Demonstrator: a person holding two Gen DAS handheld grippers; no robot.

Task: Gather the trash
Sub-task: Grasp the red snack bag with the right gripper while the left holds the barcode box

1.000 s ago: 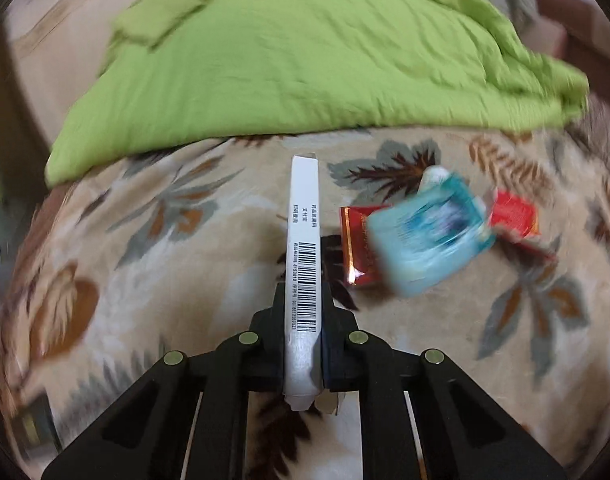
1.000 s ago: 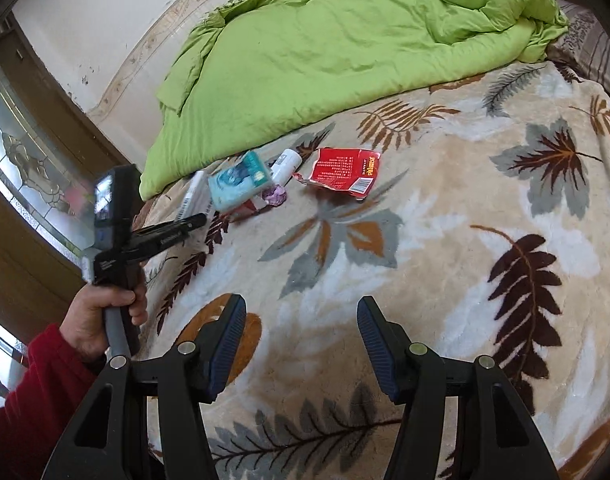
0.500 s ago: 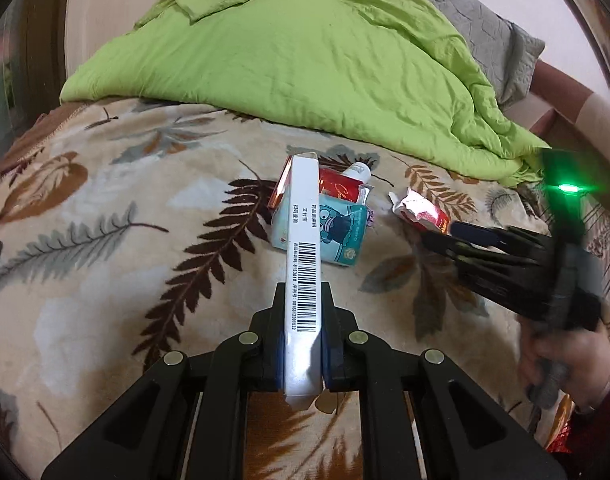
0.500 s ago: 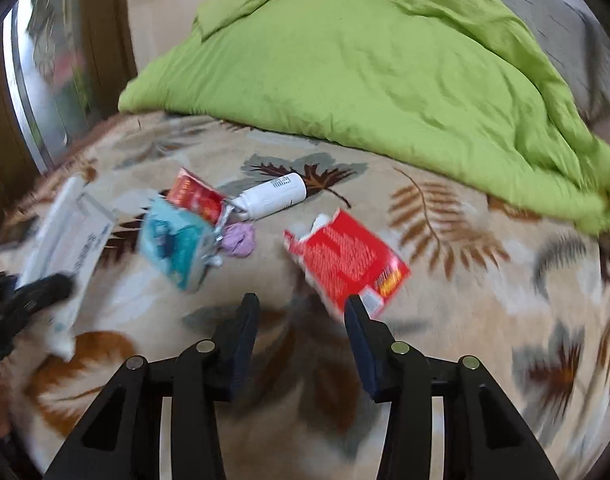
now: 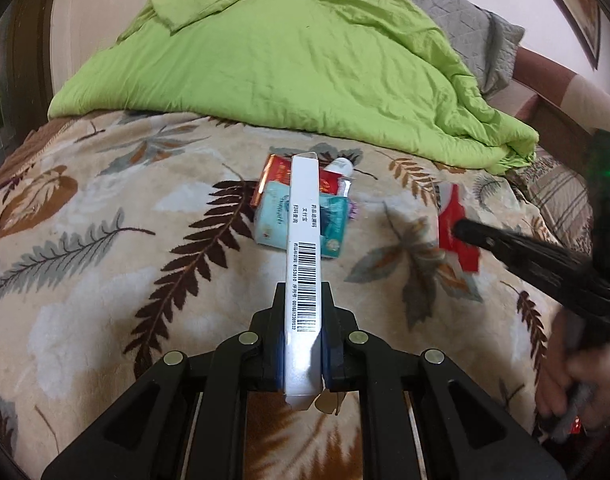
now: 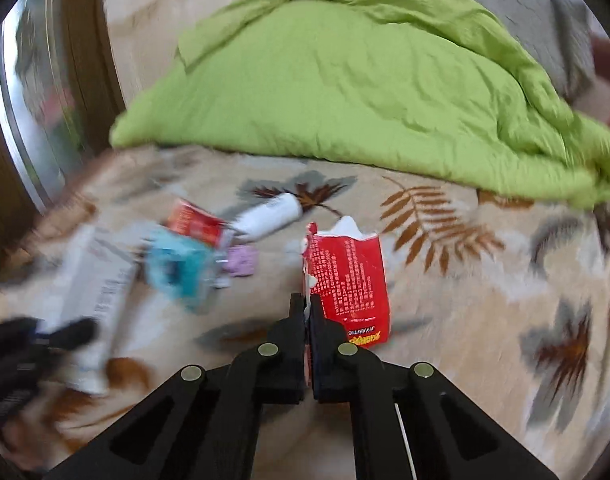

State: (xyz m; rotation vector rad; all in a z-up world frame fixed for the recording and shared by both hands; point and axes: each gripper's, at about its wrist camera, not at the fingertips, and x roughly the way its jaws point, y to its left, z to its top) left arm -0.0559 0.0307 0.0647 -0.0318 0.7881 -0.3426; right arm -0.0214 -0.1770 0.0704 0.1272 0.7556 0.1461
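My left gripper [image 5: 304,300] is shut on a long white box with a barcode [image 5: 304,236] and holds it above the bed. My right gripper [image 6: 307,308] is shut on the edge of a torn red wrapper [image 6: 347,276]; it shows in the left wrist view [image 5: 463,232] at the red wrapper [image 5: 451,220]. On the blanket lie a teal packet [image 5: 273,220], a small red packet [image 5: 275,172], a white tube [image 6: 271,216] and a purple scrap [image 6: 243,260].
A leaf-patterned blanket [image 5: 105,248] covers the bed. A bunched green duvet [image 5: 285,60] lies at the back, with a grey pillow [image 5: 465,20] behind it. A wooden door frame [image 6: 9,160] stands at the left.
My right gripper moved forward to the red wrapper and closed on its edge. My left gripper still holds the white box, and its view shifted slightly closer to the trash pile.
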